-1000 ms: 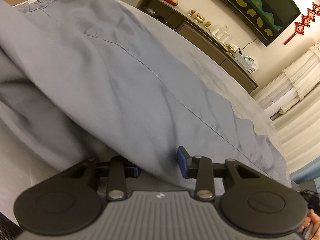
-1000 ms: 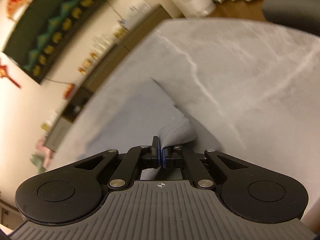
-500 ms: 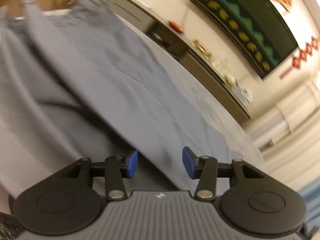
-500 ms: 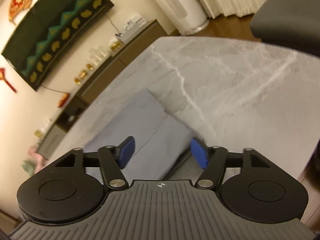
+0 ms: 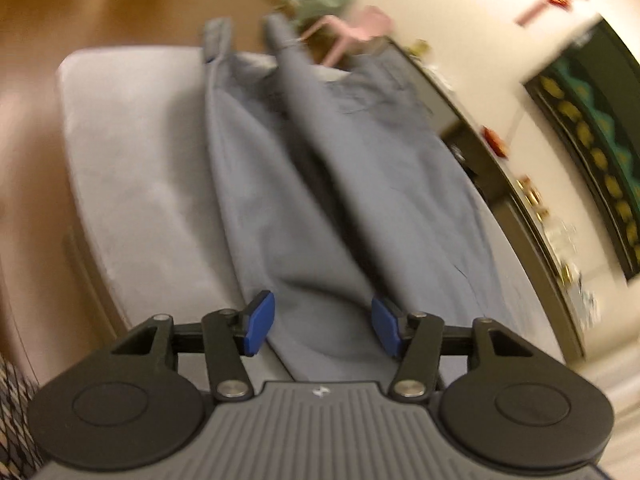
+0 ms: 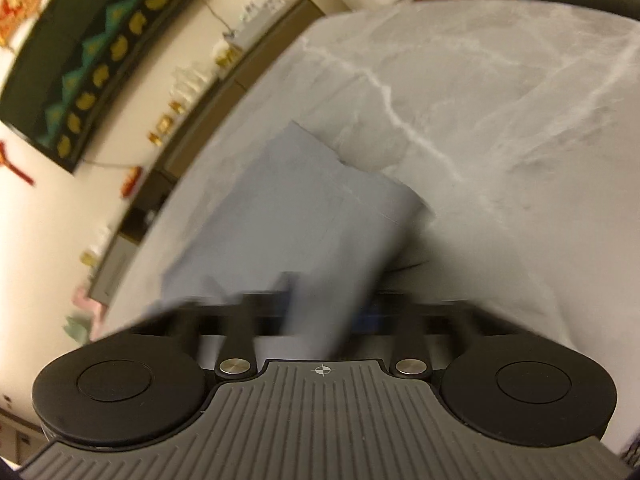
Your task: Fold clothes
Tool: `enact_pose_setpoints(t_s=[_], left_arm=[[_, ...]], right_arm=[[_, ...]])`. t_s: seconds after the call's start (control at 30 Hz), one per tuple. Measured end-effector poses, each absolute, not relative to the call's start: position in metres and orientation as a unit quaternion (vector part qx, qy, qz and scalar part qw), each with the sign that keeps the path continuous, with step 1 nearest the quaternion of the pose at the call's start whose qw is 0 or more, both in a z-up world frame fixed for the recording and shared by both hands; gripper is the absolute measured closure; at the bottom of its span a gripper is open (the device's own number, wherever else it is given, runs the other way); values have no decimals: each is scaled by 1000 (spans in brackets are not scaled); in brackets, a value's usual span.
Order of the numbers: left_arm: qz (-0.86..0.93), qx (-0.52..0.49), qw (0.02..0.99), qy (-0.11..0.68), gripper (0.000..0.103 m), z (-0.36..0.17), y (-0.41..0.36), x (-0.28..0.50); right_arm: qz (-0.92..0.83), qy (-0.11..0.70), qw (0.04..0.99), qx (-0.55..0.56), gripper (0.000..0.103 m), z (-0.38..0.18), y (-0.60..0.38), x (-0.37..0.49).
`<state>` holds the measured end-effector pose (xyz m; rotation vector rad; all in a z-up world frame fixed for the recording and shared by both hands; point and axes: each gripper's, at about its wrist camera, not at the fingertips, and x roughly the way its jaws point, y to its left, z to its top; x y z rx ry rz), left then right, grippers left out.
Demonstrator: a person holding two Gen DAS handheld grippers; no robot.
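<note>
1. Presently the left gripper (image 5: pixel 322 329) stands with its fingers spread wide, nothing between the blue pads (image 5: pixel 261 322); it is released.
2. Grey trousers (image 5: pixel 360 184) lie lengthwise on the table (image 5: pixel 132 152), running from just beyond the left gripper to the far edge, where the ends overhang.
3. A long raised fold runs down the middle of the trousers, with a dark crease beside it.
4. Bare tabletop lies to the left of the garment; wood floor (image 5: pixel 80 8) beyond.
5. The right-wrist view is motion-blurred. The right gripper (image 6: pixel 324 316) sits low over the cloth; whether its fingers are apart or closed, I cannot tell.
6. In that view the trousers (image 6: pixel 304 208) end in a squared edge on the marbled table (image 6: pixel 500 140), right of which the surface is bare.
7. A sideboard (image 6: pixel 248 76) and dark wall panel (image 6: pixel 92 48) stand at far left.
</note>
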<state>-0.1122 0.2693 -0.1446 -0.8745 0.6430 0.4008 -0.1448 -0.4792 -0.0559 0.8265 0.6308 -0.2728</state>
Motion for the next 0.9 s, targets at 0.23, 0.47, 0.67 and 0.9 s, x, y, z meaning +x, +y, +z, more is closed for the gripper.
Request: enact_pose_setpoints(t_s=[0.23, 0.47, 0.67, 0.9], left_arm=[[69, -325, 881, 338, 40, -143, 227, -62], [8, -334, 882, 332, 53, -146, 208, -57], [97, -370, 876, 295, 41, -125, 260, -59], [109, -314, 875, 350, 45, -126, 289, 4]], right_arm=[[-180, 303, 865, 358, 102, -56, -507, -109], [-299, 274, 844, 352, 82, -48, -548, -127], [-339, 167, 859, 344, 40, -4, -503, -187], [-94, 172, 974, 110, 28, 35, -339, -148]])
